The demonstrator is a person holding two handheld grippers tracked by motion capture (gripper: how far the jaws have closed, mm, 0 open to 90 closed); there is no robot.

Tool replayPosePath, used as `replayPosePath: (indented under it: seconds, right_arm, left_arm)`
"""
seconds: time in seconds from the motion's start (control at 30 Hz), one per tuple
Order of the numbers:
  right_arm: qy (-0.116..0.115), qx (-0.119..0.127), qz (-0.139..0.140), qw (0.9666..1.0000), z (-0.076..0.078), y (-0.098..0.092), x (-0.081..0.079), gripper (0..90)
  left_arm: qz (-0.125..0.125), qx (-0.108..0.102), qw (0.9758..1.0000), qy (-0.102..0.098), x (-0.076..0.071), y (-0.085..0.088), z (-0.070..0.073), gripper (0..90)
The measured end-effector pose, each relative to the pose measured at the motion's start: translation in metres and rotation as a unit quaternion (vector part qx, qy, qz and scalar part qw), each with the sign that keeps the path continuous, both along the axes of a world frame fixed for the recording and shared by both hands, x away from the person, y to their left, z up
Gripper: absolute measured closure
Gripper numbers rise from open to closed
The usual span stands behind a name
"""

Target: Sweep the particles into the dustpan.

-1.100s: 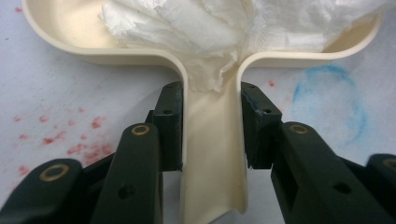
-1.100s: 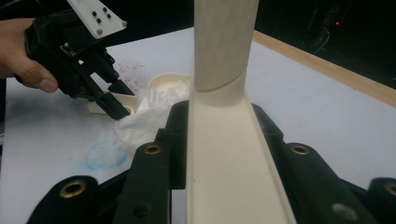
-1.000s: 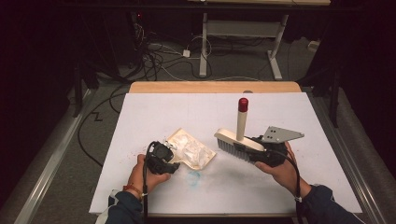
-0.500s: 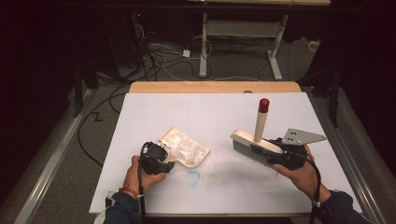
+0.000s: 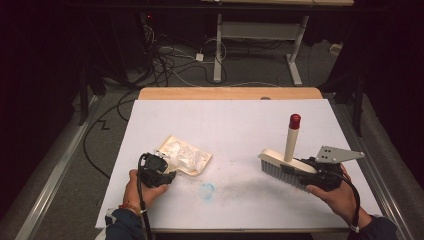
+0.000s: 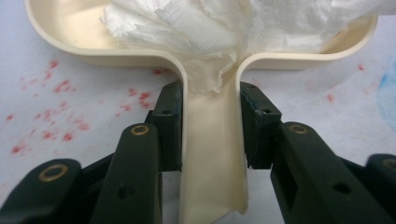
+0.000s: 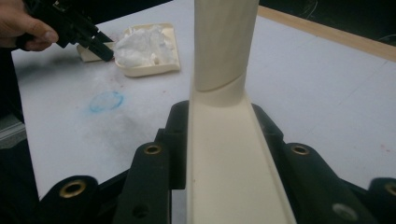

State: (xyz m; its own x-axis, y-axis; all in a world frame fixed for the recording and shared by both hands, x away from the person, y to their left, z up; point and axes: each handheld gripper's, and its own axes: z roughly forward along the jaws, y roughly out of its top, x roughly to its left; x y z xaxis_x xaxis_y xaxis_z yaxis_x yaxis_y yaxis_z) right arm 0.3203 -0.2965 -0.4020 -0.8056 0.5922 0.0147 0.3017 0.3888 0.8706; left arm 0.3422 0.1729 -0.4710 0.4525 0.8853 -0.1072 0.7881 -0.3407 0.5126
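Observation:
A cream dustpan (image 5: 184, 155) lies on the white table (image 5: 225, 120) left of centre, with crumpled white paper (image 5: 189, 158) in it. My left gripper (image 5: 167, 175) is shut on the dustpan's handle (image 6: 212, 154), a jaw pressed to each side of it. On the right, my right gripper (image 5: 300, 172) is shut on the back of a cream hand brush (image 5: 280, 167). The brush's grey bristles face the dustpan and its handle with a red tip (image 5: 295, 121) stands up. In the right gripper view the brush (image 7: 224, 140) sits between the jaws, and the dustpan (image 7: 147, 49) and the left gripper (image 7: 100, 46) lie at upper left.
A blue smudge (image 5: 206, 190) marks the table between the two hands, with faint red specks (image 6: 60, 112) near the dustpan. The table's wooden far edge (image 5: 230, 93) borders a dark floor with cables (image 5: 165, 60) and a desk frame (image 5: 260, 30).
My right gripper has carried the brush to the right, away from the dustpan. My left gripper has slid the dustpan a little to the left.

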Motion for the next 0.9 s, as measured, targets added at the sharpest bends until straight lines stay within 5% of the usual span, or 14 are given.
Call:
replayPosePath:
  seconds: [0.43,0.9]
  right_arm:
    - [0.046,-0.024,0.005,0.9986,-0.002,-0.011,-0.011,67.5]
    - [0.082,-0.028,-0.007,0.9962,-0.01,-0.01,0.004,67.5]
  left_arm:
    - [0.032,-0.005,0.9994,-0.009,0.001,0.012,-0.002,62.3]
    - [0.068,-0.006,0.9974,-0.02,0.003,0.019,-0.004,62.1]
